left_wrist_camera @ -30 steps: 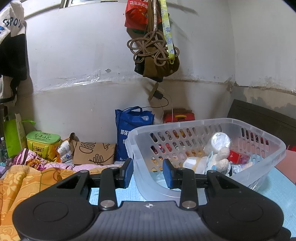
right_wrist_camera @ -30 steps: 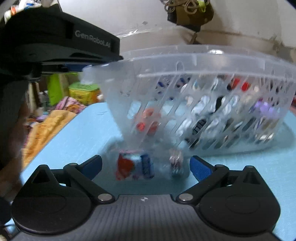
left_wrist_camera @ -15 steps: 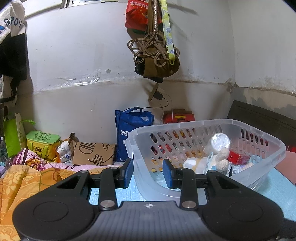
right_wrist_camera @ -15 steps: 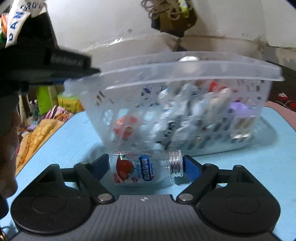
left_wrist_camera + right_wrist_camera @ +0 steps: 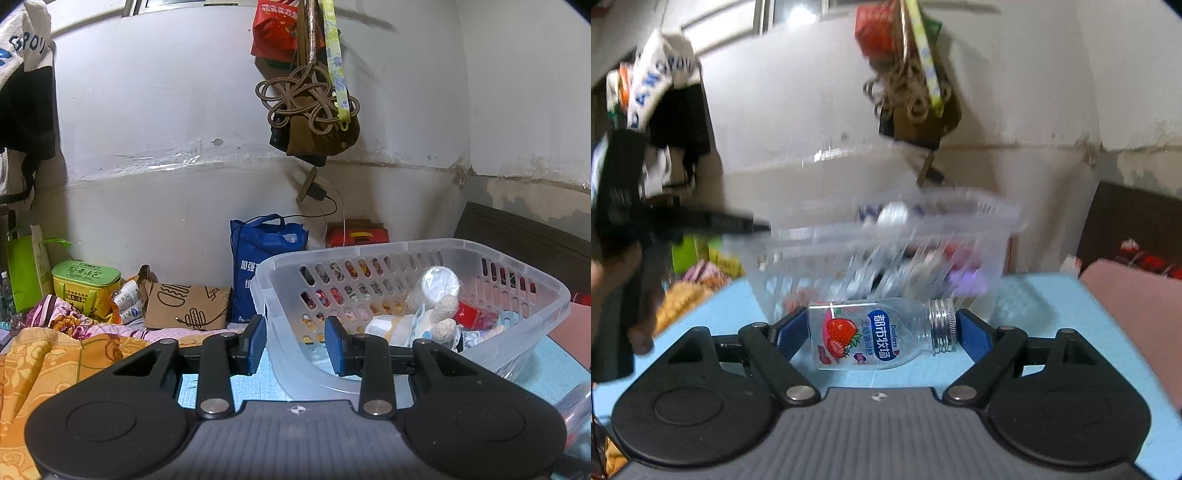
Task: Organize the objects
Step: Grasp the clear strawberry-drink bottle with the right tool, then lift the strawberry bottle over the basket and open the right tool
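Blue worktop point(image 5: 1052, 295): our right tool point(image 5: 882, 332) clamps the bottle point(image 5: 875, 334) endwise; left tool point(image 5: 295, 345) grips the basket point(image 5: 546, 295) wall. We should lift level toward 12 o'clock, clearing the rim.

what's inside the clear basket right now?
In the basket: a plastic-wrapped white round item, a beige plush toy, a white bottle and a red box. Whatever lies beneath them is covered.

A glossy clear plastic bottle point(image 5: 871, 334) with a ribbed metal cap point(image 5: 943, 326); translucent smooth plastic basket point(image 5: 546, 306); matt blue mat point(image 5: 1052, 306).
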A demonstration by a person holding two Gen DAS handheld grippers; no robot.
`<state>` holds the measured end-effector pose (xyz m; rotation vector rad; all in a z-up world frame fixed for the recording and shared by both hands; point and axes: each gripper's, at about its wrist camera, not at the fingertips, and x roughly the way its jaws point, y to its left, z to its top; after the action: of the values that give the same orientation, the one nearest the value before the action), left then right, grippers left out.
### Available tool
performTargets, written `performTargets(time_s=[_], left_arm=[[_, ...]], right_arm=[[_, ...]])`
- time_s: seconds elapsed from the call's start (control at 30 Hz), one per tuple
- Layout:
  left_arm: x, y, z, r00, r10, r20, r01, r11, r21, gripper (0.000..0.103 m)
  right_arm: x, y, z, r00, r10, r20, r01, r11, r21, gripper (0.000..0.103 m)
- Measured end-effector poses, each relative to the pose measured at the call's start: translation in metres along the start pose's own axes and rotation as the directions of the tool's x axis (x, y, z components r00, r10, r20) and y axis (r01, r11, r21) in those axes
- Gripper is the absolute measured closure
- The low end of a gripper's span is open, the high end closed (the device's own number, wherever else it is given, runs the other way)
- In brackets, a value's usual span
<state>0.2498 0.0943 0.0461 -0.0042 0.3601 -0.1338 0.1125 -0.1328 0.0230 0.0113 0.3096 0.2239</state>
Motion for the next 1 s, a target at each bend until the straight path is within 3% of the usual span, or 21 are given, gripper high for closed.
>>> performTargets(time_s=[0.13,0.2,0.4,0.57,0.73,0.83,0.87,0.9,1.0], left_arm=[[0.0,0.0,0.0,1.0,0.001,-0.001,-0.001,1.0,0.0,0.064],[0.0,0.0,0.0,1.0,0.0,0.0,0.0,1.0,-0.001,0.065],[0.0,0.0,0.0,1.0,0.0,-0.001,0.0,1.0,0.0,0.064],[0.0,0.0,0.0,1.0,0.0,0.0,0.0,1.0,0.0,0.064],[-0.001,0.0,-0.001,1.0,0.0,0.001,0.0,1.0,-0.001,0.064],[-0.001,0.0,-0.001,1.0,0.0,0.0,0.0,1.0,0.0,0.064],[-0.001,0.0,-0.001,1.0,0.0,0.0,0.0,1.0,0.0,0.064],[-0.001,0.0,-0.001,1.0,0.0,0.0,0.0,1.0,0.0,0.064],[-0.001,0.0,-0.001,1.0,0.0,0.001,0.0,1.0,0.003,0.064]], right_arm=[[-0.011,-0.006,0.051,0.991,-0.013,0.135,0.016,1.0,-0.02,0.016],[-0.005,-0.006,0.077,0.986,0.026,0.165,-0.023,1.0,-0.021,0.016],[0.051,0.016,0.124,0.992,0.088,0.096,-0.08,0.994,-0.08,0.016],[0.077,0.029,0.125,0.992,0.113,0.061,-0.108,0.991,-0.082,0.016],[0.076,0.028,0.115,0.991,0.12,0.054,-0.115,0.99,-0.079,0.016],[0.078,0.029,0.11,0.984,0.139,0.11,-0.13,0.988,-0.089,0.014],[0.08,0.029,0.109,0.976,0.17,0.134,-0.16,0.983,-0.088,0.004],[0.081,0.028,0.108,0.97,0.196,0.142,-0.185,0.979,-0.089,0.0],[0.081,0.025,0.105,0.971,0.178,0.16,-0.17,0.984,-0.059,0.0]])
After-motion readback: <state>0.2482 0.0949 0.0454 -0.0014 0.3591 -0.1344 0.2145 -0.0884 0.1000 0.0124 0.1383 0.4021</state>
